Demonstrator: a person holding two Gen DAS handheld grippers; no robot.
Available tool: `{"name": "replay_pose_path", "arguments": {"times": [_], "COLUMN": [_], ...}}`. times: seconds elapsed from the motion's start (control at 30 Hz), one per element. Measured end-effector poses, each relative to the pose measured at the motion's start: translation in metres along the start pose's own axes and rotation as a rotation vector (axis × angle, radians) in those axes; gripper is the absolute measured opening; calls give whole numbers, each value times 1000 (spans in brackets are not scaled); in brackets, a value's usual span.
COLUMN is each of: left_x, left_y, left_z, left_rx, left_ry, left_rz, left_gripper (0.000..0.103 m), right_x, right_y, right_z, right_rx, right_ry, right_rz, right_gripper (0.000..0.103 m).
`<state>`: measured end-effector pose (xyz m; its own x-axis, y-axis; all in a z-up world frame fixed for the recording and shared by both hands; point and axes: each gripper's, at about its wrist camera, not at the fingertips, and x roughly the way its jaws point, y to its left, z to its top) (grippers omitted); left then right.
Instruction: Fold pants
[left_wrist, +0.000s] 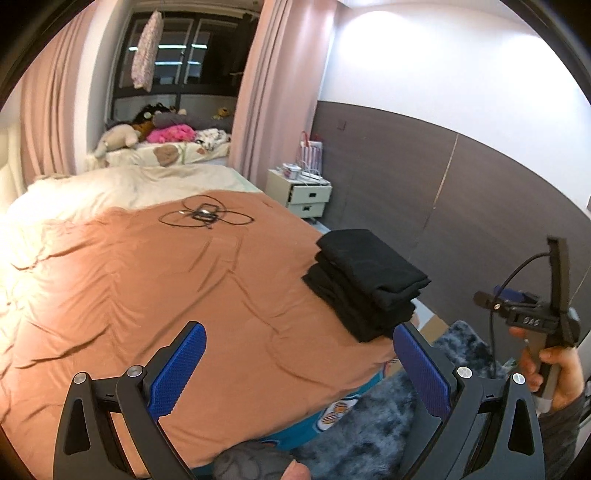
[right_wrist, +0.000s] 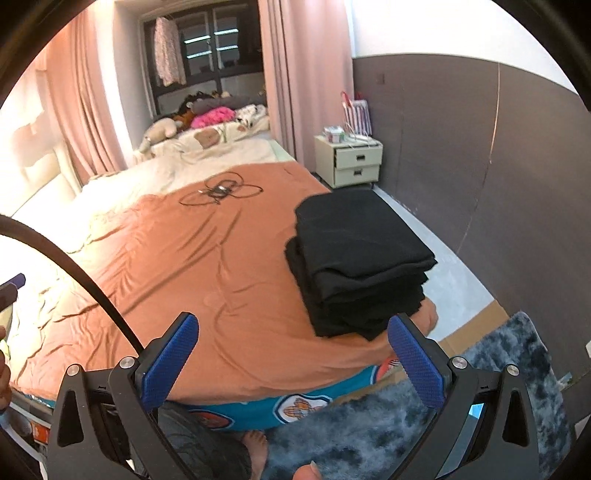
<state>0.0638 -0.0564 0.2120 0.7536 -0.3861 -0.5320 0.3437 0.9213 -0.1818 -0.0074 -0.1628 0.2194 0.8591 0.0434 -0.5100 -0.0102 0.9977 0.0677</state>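
Note:
Folded black pants (left_wrist: 365, 280) lie in a neat stack on the orange bedspread (left_wrist: 166, 288), near the bed's right edge; the right wrist view shows the same stack (right_wrist: 358, 258) closer. My left gripper (left_wrist: 299, 354) hangs open above the front of the bed, to the left of and short of the stack, with nothing between its blue pads. My right gripper (right_wrist: 293, 341) is open too, held just in front of the stack and touching nothing. The right gripper's body (left_wrist: 532, 317) shows in a hand at the far right of the left wrist view.
A coiled black cable with a small device (left_wrist: 207, 216) lies mid-bed. Cream bedding and soft toys (left_wrist: 122, 138) are at the far end. A white nightstand (right_wrist: 354, 160) stands by the grey wall. A grey shaggy rug (right_wrist: 424, 417) covers the floor, with a bare foot (right_wrist: 255, 446) on it.

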Motion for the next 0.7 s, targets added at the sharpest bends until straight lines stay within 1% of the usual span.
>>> {"name": "replay_pose_path", "arguments": {"times": [0.13, 0.3, 0.4, 0.53, 0.6, 0.7], "left_x": [-20, -42, -54, -67, -74, -84], "left_y": [15, 29, 36, 44, 48, 55], "left_z": [-19, -44, -65, -91, -103, -120], "left_rx": [-7, -2, -4, -24, -30, -63], "left_ry": [-12, -41, -53, -52, -59, -43], "left_rz": [23, 85, 136, 138, 148, 129], "left_gripper": [102, 102, 102, 102, 102, 102], "right_x": [-11, -16, -12, -9, -8, -9], "right_y": [12, 18, 25, 33, 36, 44], "right_z": [-19, -48, -68, -95, -101, -113], "right_rx": [-20, -17, -41, -39, -44, -77], "right_ry": [-33, -80, -84, -84, -88, -101], "right_rz": [16, 24, 20, 57, 65, 60], "right_gripper": [103, 103, 103, 103, 103, 103]}}
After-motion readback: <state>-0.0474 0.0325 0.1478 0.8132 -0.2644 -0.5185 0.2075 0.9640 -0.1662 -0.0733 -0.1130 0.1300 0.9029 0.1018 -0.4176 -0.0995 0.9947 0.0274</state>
